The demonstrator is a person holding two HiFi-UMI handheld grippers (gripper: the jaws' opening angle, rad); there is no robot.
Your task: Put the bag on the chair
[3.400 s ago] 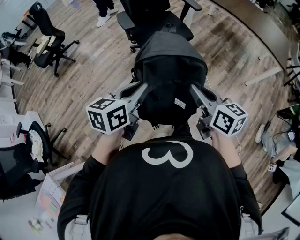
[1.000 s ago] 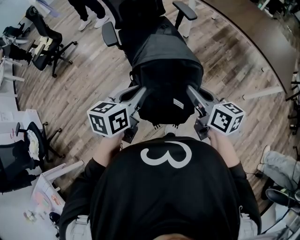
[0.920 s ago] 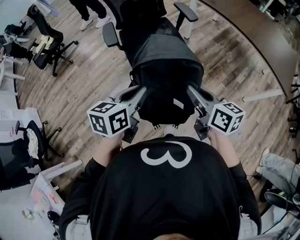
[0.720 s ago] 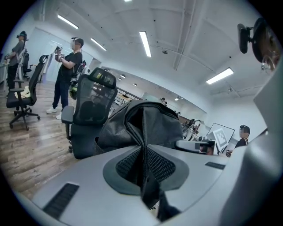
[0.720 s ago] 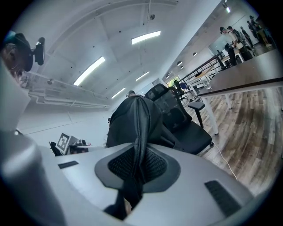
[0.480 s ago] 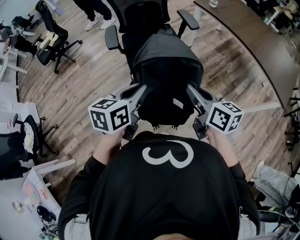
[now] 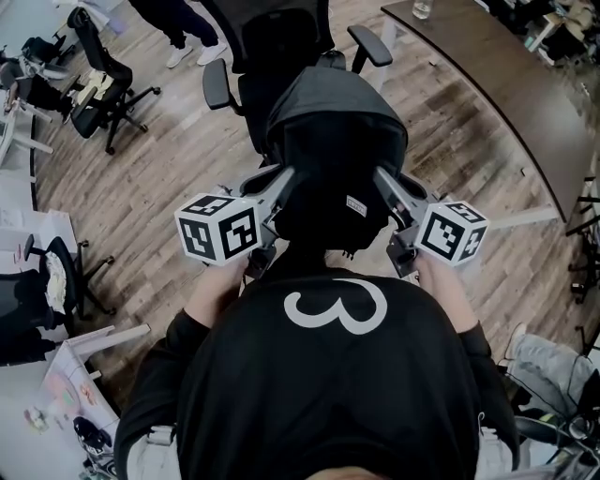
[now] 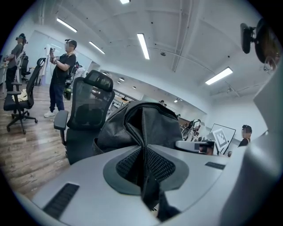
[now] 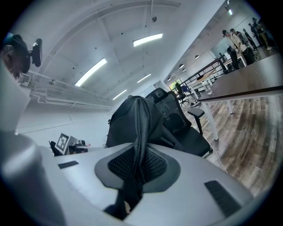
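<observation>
The left claw (image 7: 284,180) is shut tight on a fold of the black bag (image 7: 333,141). It pinches the bag's left side. The right claw (image 7: 381,180) is shut tight on a fold on the bag's right side. Each claw is closed almost all the way, with just the thin fold of bag squeezed in it.

The bag hangs between the two claws, right in front of the chair (image 7: 281,28). From above, the bag hides most of the chair's seat. I cannot tell if the bag touches the seat. The chair's armrests (image 7: 217,84) stick out on both sides of the bag. The chair's tall back stands up behind the bag.

The floor (image 7: 169,178) under the chair is wood. A second chair (image 7: 103,75) stands well off to the left of the chair. A dark desk (image 7: 487,75) curves away to the right of the chair.
</observation>
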